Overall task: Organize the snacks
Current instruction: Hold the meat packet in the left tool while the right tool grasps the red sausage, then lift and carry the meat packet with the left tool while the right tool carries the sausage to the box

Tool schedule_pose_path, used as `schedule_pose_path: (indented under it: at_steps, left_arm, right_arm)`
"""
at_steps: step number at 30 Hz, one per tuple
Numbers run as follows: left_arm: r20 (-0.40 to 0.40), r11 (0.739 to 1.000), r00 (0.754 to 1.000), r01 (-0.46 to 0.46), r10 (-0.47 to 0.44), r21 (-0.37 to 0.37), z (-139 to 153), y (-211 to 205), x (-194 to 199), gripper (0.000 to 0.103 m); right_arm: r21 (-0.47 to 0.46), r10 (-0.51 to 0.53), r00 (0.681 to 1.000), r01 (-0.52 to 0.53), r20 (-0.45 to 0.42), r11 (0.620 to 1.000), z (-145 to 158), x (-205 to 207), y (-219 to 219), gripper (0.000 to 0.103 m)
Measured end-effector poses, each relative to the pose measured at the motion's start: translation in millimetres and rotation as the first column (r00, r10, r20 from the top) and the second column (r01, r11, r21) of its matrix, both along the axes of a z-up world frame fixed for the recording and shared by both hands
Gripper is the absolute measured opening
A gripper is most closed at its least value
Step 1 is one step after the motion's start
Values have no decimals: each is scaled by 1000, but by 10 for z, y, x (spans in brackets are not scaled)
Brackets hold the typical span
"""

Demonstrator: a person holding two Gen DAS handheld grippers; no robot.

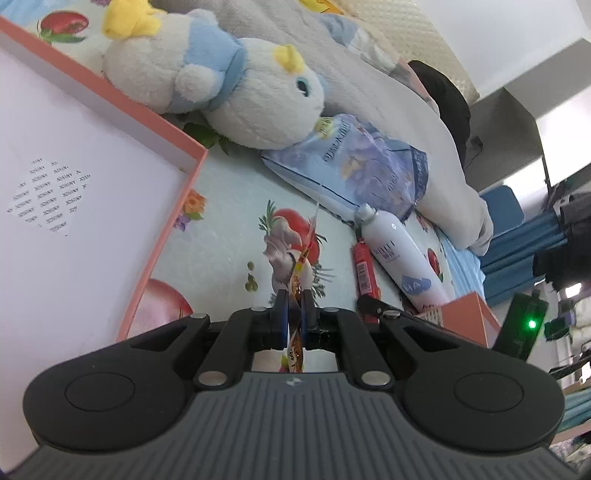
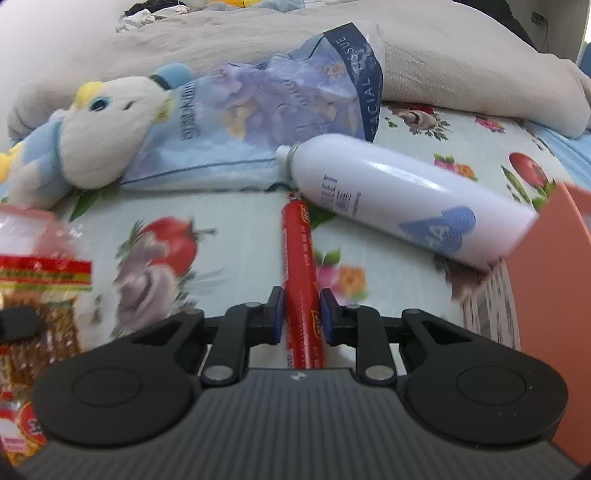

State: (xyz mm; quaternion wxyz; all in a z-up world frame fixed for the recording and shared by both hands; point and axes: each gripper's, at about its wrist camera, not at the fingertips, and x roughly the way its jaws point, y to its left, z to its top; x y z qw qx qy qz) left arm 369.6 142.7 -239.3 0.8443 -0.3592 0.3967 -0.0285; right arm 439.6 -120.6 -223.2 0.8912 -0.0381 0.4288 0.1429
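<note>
Two tools busy: my left tool [image 1: 294,314] is pinching a thin snack packet [image 1: 295,295] edge-on, my right tool [image 2: 302,314] clamps the red sausage stick [image 2: 300,266] on the bed. I'd lift it straight, clear of the white bottle [image 2: 406,199], toward the pink box [image 1: 92,184].

Floral fruit-print bedsheet [image 2: 229,214], cream blanket [image 2: 443,59] heaped behind, white wall [image 1: 535,22], blue curtain [image 1: 524,236].
</note>
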Motion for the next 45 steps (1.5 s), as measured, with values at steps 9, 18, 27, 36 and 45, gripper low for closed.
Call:
schedule_pose_path:
  at_steps: [9, 18, 27, 36, 45]
  left_arm:
    - [0, 997, 999, 48, -48, 54, 311, -315, -474, 7]
    - [-4, 987, 997, 71, -71, 145, 587, -630, -1002, 7]
    - [-20, 976, 995, 100, -98, 194, 720, -1017, -1342, 7]
    - [0, 967, 993, 113, -116, 227, 1084, -1260, -1443, 7]
    - [81, 957, 988, 108, -134, 269, 1780, -1502, -1412, 7]
  right_arm:
    - [30, 31, 999, -31, -10, 999, 173, -741, -71, 24]
    - [44, 60, 998, -61, 18, 997, 472, -1470, -200, 24]
    - [117, 45, 998, -49, 31, 992, 605, -1928, -450, 24]
    - [186, 26, 997, -38, 66, 982, 898, -2152, -714, 24]
    - [211, 18, 984, -56, 176, 976, 1546, -2183, -935, 24]
